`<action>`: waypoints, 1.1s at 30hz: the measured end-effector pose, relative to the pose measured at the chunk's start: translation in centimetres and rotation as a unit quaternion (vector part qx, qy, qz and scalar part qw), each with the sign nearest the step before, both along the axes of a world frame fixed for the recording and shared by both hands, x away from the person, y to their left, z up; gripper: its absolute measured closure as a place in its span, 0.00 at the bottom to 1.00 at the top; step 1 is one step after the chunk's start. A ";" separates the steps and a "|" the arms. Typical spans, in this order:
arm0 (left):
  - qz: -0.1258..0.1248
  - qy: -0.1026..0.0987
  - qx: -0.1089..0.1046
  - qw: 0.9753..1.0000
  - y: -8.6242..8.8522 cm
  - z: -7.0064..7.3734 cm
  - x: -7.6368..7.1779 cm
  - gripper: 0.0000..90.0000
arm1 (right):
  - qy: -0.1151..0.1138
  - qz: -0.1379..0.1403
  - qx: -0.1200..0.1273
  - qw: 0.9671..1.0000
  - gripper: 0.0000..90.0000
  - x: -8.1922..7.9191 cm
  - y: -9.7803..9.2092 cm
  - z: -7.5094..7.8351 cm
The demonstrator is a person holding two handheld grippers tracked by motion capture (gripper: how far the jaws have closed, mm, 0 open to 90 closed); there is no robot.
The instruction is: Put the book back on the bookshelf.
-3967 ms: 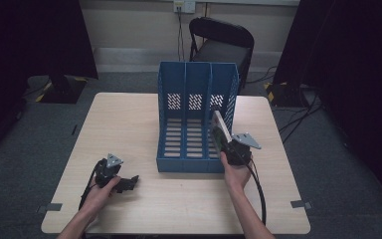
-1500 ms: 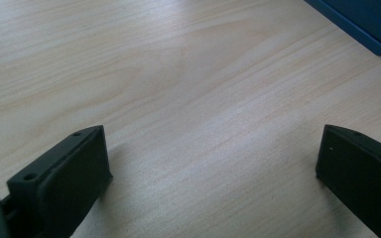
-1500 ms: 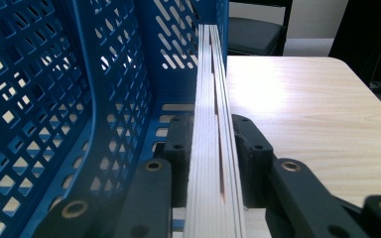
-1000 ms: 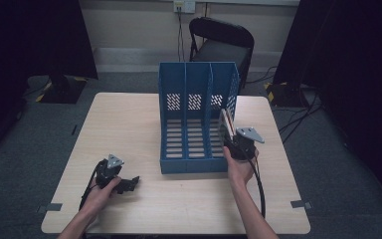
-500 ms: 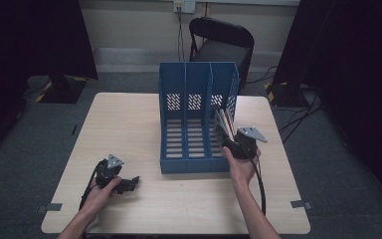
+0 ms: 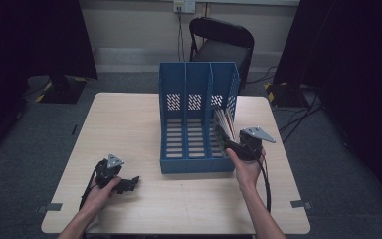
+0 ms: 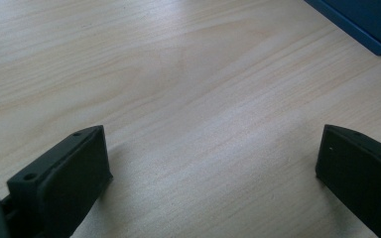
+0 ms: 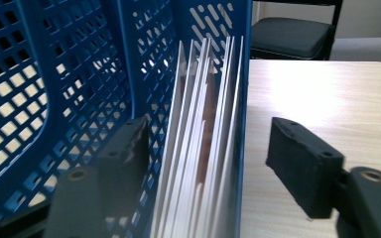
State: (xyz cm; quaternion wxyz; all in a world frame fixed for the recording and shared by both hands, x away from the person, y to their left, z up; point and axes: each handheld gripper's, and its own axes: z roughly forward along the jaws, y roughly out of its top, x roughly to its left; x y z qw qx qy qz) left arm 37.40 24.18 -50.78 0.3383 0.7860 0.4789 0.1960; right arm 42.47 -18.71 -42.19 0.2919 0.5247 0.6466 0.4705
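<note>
Three compartments made up the blue file rack; the stack of white sheets stood on edge in the rightmost one, long axis running near to far. Right gripper was at that slot's near opening, jaws apart, one inside the rack wall and one outside, sheets between them but not clamped. Left gripper lay well apart at the near left of the table, jaws spread over bare wood. Right gripper view showed the sheets fanned slightly; high view showed them leaning.
</note>
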 end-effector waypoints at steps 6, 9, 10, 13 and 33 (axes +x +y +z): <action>0.000 0.000 0.000 1.000 0.0 0.0 0.0 0.00 | 0.002 0.038 0.008 0.999 0.26 -1.0 -0.9 0.8; -0.003 0.001 0.003 1.000 0.1 0.0 0.0 0.00 | 0.010 0.058 0.011 0.998 0.24 -1.7 -1.4 1.1; -0.003 0.001 0.003 1.000 0.1 0.0 0.0 0.00 | 0.013 0.061 0.012 0.998 0.24 -2.0 -1.7 1.1; -0.004 0.001 0.004 1.000 0.1 0.0 0.0 0.00 | 0.014 0.070 0.026 0.997 0.23 -2.8 -2.5 1.2; -0.010 0.002 0.007 1.000 0.2 0.1 0.0 0.00 | 0.105 0.132 -0.044 0.985 0.16 -7.6 -6.4 -3.3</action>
